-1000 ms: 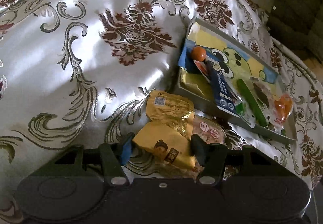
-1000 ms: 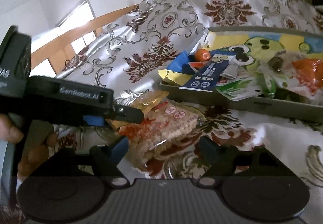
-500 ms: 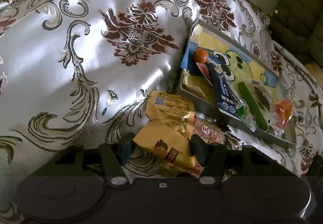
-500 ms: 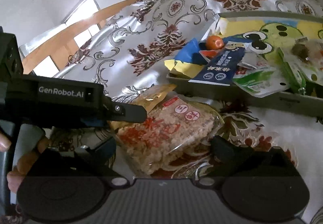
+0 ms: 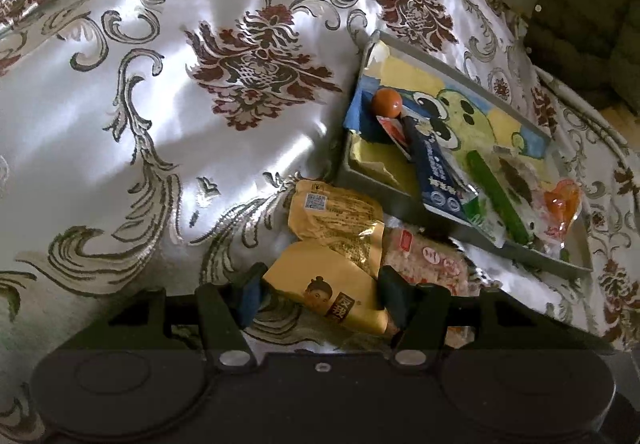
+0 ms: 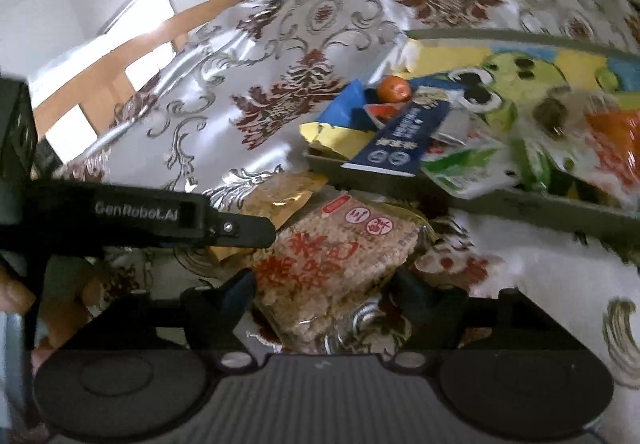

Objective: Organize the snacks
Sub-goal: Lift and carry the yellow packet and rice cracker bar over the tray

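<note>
Satin tablecloth [image 5: 120,116] is carrying two loose packets beside one grey tray [image 5: 404,204]: left gripper [image 5: 320,296] is clamping the yellow packet [image 5: 328,292]; right gripper [image 6: 326,286] is closing around the rice-cracker pack [image 6: 340,256], contact seemingly unmade.

1. we see a wide bare stretch of the patterned cloth [image 5: 160,116] to the left of the snacks; nothing stands there.
2. the grey tray [image 5: 384,200] lies just beyond the loose packets, its near wall raised as a low barrier.
3. the tray is crowded: an orange ball [image 5: 386,103], a dark blue packet [image 5: 436,172] overhanging the near rim, a green stick [image 5: 496,196].
4. the yellow packet [image 5: 332,292] fills the gap between the left gripper [image 5: 320,294] fingers.
5. the rice cake packet [image 6: 340,256] sits between the closing right gripper [image 6: 324,288] jaws; the left gripper's finger [image 6: 240,230] crosses just beside it.
</note>
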A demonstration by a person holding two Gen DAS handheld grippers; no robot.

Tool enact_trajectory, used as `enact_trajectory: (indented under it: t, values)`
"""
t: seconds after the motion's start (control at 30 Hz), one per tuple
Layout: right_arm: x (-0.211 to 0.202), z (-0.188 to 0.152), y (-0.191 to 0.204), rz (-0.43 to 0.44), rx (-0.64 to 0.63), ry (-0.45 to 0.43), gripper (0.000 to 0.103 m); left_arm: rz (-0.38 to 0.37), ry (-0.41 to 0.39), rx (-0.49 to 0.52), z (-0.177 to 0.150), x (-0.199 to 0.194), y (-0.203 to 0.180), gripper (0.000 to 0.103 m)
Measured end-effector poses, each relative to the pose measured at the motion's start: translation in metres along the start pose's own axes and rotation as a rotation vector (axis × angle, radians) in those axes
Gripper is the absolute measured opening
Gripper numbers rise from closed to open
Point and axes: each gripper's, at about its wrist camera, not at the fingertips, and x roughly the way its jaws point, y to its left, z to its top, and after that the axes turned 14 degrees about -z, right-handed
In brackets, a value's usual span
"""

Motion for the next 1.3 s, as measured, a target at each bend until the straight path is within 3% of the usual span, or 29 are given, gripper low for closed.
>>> enact_trajectory:
  t: [0.17,0.23,0.33,0.47,0.67,0.87,0.93,1.07,1.3]
  values:
    - [0.005,0.0,-0.022,0.088,0.123,0.023,0.08,-0.008,-0.002,-0.031,0.002,0.0,0.006,0.062]
    - [0.006,0.002,-0.028,0.086,0.14,0.016,0.062,-0.009,-0.005,-0.04,0.003,-0.001,0.008,0.062]
    - [0.005,0.003,-0.034,0.075,0.133,0.014,0.058,-0.01,-0.004,-0.042,0.003,0.0,0.008,0.062]
    - [0.008,0.001,-0.043,0.115,0.212,0.014,0.058,0.009,0.004,-0.009,0.002,0.001,0.006,0.062]
    - [0.02,-0.004,-0.069,0.301,0.477,0.007,0.063,0.0,0.009,-0.024,0.002,0.003,0.009,0.062]
    - [0.036,-0.003,-0.061,0.234,0.453,0.025,0.059,0.004,0.011,-0.015,0.002,0.004,0.008,0.062]
    - [0.038,-0.002,-0.058,0.197,0.458,0.019,0.037,0.003,0.009,-0.023,0.002,0.004,0.008,0.062]
    - [0.037,-0.005,-0.058,0.178,0.493,0.011,0.031,0.024,0.006,-0.013,0.002,0.004,0.003,0.062]
    - [0.004,-0.001,-0.048,0.072,0.418,0.01,0.029,0.011,0.026,0.03,-0.007,0.001,-0.015,0.062]
